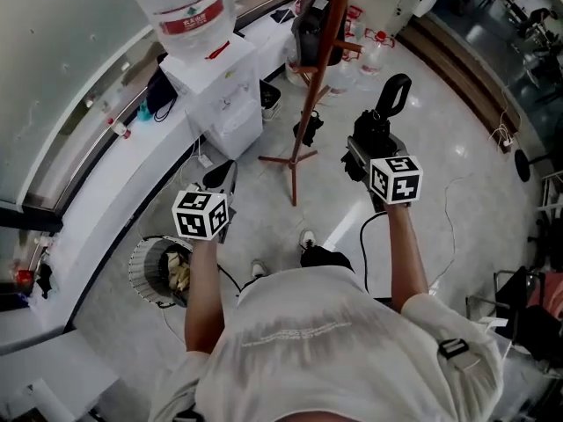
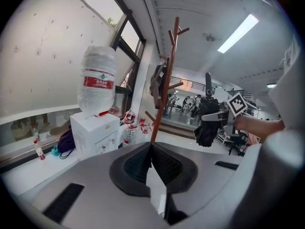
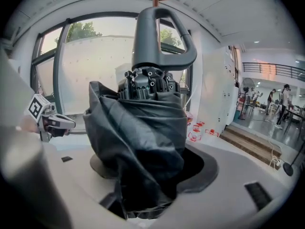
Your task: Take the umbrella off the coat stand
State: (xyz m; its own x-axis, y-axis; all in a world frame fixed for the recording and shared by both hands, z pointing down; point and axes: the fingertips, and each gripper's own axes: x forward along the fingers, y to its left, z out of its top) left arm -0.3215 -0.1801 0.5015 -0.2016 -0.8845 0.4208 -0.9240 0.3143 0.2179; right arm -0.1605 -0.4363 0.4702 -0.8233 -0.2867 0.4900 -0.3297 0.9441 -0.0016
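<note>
My right gripper [image 1: 367,150] is shut on a folded black umbrella [image 1: 376,132], whose looped handle [image 1: 393,91] points up and away from me. The wooden coat stand [image 1: 317,69] stands to its left, apart from the umbrella. In the right gripper view the umbrella's dark fabric [image 3: 143,128] fills the jaws and the grey handle [image 3: 157,37] rises above it. My left gripper [image 1: 220,181] hangs lower left with its jaws shut on nothing. The left gripper view shows the stand [image 2: 164,94] and the held umbrella [image 2: 207,123] off to its right.
A white water dispenser [image 1: 215,86] with a large bottle [image 1: 183,7] stands left of the stand. A dark bag [image 1: 310,20] hangs on the stand. A wire waste basket [image 1: 163,271] sits by my left leg. Cables trail on the floor, and steps [image 1: 457,69] run at the right.
</note>
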